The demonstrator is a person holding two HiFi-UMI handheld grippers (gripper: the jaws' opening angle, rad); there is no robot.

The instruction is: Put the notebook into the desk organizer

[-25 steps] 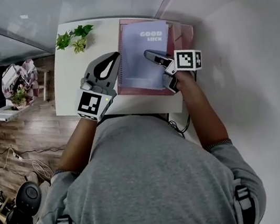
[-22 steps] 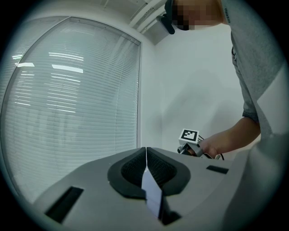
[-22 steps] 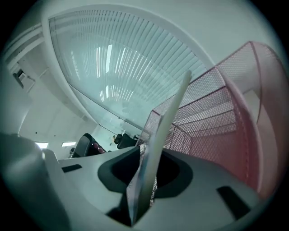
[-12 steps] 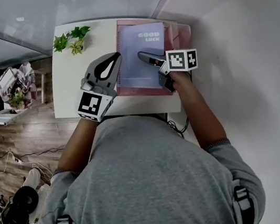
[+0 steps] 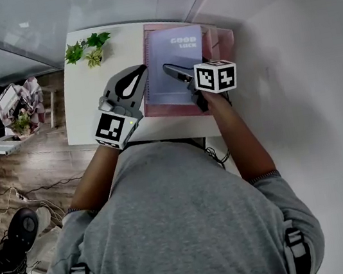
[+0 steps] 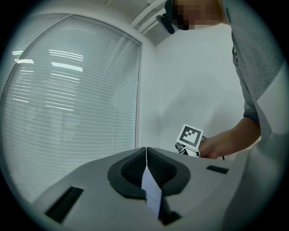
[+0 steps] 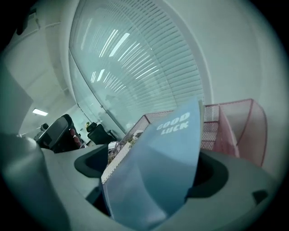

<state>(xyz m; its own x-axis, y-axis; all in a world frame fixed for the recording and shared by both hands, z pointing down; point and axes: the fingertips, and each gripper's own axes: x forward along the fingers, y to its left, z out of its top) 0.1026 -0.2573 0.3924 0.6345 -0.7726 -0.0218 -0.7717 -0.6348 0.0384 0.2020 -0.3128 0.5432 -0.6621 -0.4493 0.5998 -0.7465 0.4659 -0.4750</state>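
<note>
A lavender notebook [image 5: 173, 51] printed "GOOD LUCK" leans in the pink mesh desk organizer [image 5: 226, 41] at the desk's far right. My left gripper [image 5: 143, 70] is at the notebook's left edge. In the left gripper view its jaws meet at the tips with a thin pale sheet [image 6: 151, 196] pinched between them. My right gripper [image 5: 171, 70] lies over the notebook's lower right part. Its jaws are opening. In the right gripper view the notebook [image 7: 162, 158] stands loose between the spread jaws, with the organizer [image 7: 246, 126] behind it.
A small green plant [image 5: 89, 48] stands at the far left corner of the white desk [image 5: 85, 108]. A white wall runs close along the right side. Window blinds fill the back. Wooden floor with cables lies left of the desk.
The right gripper has shifted a little to the left over the notebook, and its grip on it has loosened. The left gripper has stayed at the notebook's left edge.
</note>
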